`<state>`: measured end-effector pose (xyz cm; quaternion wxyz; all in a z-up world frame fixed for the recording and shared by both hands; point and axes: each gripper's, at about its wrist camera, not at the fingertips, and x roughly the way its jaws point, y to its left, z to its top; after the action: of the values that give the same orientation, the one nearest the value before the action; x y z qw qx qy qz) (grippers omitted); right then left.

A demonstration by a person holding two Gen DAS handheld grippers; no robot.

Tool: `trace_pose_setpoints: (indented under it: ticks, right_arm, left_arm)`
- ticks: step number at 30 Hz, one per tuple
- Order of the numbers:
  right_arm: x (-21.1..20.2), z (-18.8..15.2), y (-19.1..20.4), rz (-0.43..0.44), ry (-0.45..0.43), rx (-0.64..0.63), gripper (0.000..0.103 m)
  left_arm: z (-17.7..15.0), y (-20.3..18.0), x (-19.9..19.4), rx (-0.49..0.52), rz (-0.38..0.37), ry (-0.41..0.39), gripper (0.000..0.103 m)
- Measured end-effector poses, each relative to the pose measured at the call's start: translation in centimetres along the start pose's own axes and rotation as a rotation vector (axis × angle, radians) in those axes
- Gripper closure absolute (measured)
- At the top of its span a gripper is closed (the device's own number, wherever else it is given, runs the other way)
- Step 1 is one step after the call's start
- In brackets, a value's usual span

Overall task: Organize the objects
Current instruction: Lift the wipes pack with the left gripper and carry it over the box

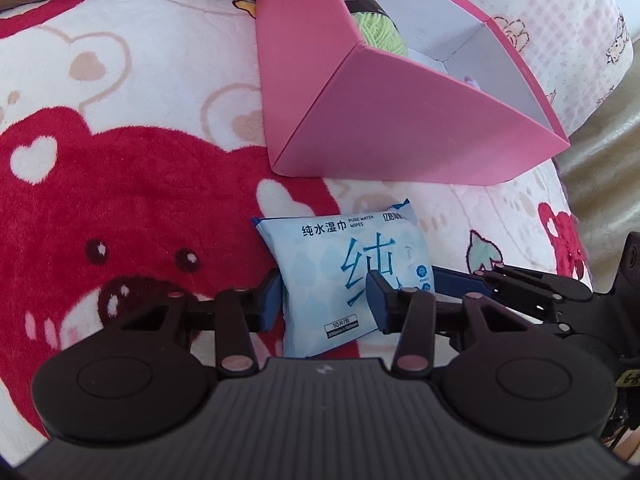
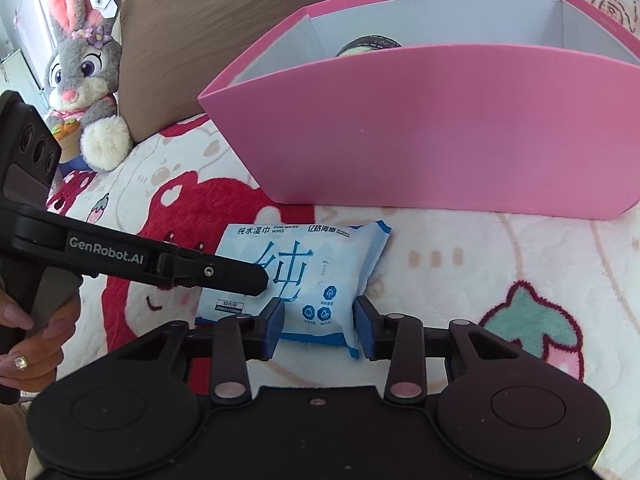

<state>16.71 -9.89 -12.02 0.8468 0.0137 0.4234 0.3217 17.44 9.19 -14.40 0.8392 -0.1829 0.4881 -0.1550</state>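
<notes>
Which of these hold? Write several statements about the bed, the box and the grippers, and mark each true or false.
1. The pack of wipes lies inside the pink box. False: it lies on the blanket, in front of the box.
2. A ball of green yarn sits in the box. True.
3. The plush rabbit leans beside a brown pillow. True.
4. The right gripper reaches for the rabbit. False: its fingers flank the pack of wipes.
5. The left gripper is inside the box. False: it is at the pack too.
</notes>
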Motion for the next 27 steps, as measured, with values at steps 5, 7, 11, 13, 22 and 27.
trace_pose_setpoints:
  ticks: [5,7,11,13,22,27]
  right_arm:
    - [0.0,0.1,0.5,-0.017,0.018,-0.017,0.059]
    - [0.0,0.0,0.8,-0.021,0.036,-0.030,0.056]
    - [-0.2,0.0,2.2,-0.049,0.067,-0.072,0.055]
    - [-0.3,0.0,2.7,-0.053,0.084,-0.084,0.055]
    - [-1.4,0.1,5.5,-0.023,0.163,-0.137,0.050]
    - [-2.4,-0.1,7.3,-0.015,0.198,-0.173,0.044]
  left_arm:
    - [-0.1,-0.2,-0.5,-0.036,-0.011,0.018,0.059]
    - [-0.3,-0.6,-0.8,-0.053,-0.012,0.036,0.060]
    - [-1.0,-1.9,-1.7,-0.027,0.022,0.061,0.057]
    - [-1.4,-2.0,-2.2,-0.029,0.025,0.064,0.057]
    - [-2.4,-1.9,-4.9,-0.062,0.053,0.078,0.055]
    - [-2.8,-1.6,-6.5,-0.077,0.034,0.082,0.055]
